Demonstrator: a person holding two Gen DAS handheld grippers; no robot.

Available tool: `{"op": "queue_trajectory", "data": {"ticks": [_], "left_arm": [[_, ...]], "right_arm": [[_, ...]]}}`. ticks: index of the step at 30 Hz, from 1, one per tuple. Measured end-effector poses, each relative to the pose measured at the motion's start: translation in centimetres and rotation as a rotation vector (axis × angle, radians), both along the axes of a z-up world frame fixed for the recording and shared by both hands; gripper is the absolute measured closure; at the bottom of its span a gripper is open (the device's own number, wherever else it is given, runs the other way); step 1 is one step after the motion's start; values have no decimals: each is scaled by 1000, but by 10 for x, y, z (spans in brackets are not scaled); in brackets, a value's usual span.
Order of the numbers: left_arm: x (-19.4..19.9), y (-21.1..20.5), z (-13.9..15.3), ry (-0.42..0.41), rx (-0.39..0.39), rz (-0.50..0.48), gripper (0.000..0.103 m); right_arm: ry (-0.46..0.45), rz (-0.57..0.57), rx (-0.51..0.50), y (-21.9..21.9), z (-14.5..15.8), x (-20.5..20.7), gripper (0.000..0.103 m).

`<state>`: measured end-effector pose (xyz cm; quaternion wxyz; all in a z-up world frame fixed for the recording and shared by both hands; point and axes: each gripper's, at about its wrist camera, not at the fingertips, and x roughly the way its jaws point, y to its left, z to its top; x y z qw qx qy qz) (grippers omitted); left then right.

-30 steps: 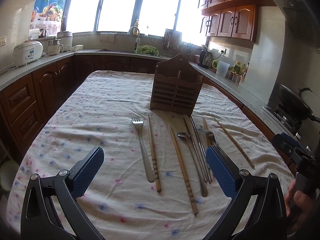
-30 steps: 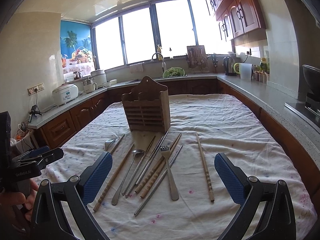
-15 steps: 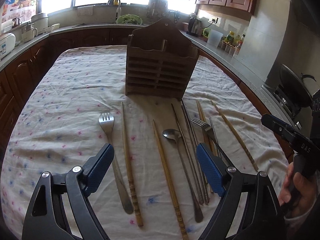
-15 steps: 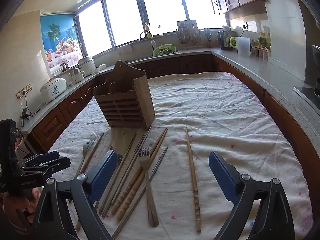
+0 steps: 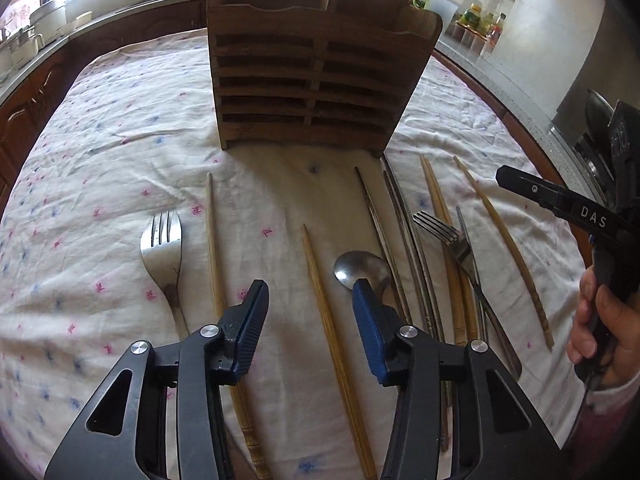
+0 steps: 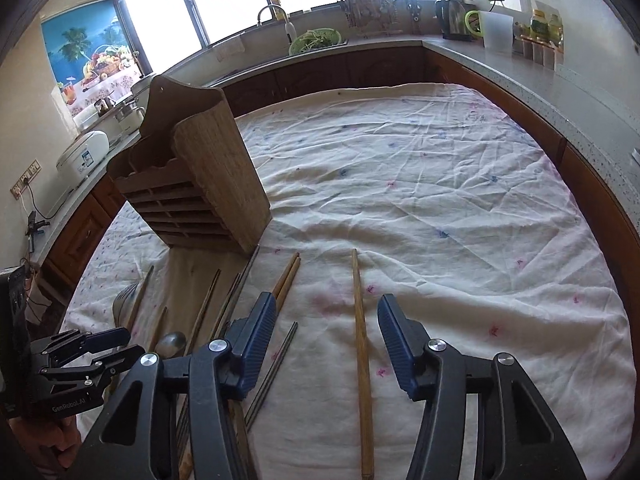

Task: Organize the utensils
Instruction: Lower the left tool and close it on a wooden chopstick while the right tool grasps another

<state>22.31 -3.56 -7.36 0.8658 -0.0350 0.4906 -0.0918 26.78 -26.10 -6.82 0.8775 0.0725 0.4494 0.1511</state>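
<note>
Wooden chopstick [image 5: 332,320] lies between the closing left hand-held gripper's [image 5: 310,292] jaws.

Slatted wooden utensil holder [image 5: 316,76] upright on cloth, forks [image 5: 162,240], spoon [image 5: 360,270], wooden chopsticks [image 5: 328,320] lying flat before it

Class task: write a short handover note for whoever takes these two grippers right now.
Left gripper: jaws closing, nothing gripped; a wooden chopstick lies between them on the cloth.
Right gripper: jaws closing, nothing gripped; a lone chopstick lies between them.
Holder stands upright; no utensil shows in it.
Forks, spoon and the other chopsticks lie flat in front of it.
Done: nothing. Left: everything.
</note>
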Motion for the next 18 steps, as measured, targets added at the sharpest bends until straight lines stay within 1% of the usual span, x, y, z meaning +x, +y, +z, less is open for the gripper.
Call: {"op": "queue_trajectory", "data": {"ticks": [1, 3, 8, 11, 13, 14, 16, 17, 18], "left_arm": [[3, 0, -3, 11, 1, -4, 65], [8, -1, -6, 17, 9, -4, 69], [18, -8, -6, 13, 49, -23, 70], [21, -15, -7, 4, 83, -42, 71], [23, -19, -8, -7, 109, -53, 73], [24, -20, -9, -13, 117, -52, 78], [27, -20, -9, -17, 112, -47, 91], [27, -18, -10, -17, 100, -44, 95], [28, -18, -10, -18, 92, -44, 96]], "right_arm": [[6, 3, -8, 2, -3, 6, 52], [23, 6, -19, 3, -10, 17, 57], [66, 6, -41, 4, -25, 35, 64], [95, 15, -61, 7, -36, 44, 72], [74, 25, -98, 12, -37, 43, 73], [67, 31, -118, 15, -37, 43, 75], [57, 27, -160, 18, -38, 44, 87], [55, 26, -171, 19, -38, 45, 97], [57, 29, -168, 18, -38, 45, 97]]}}
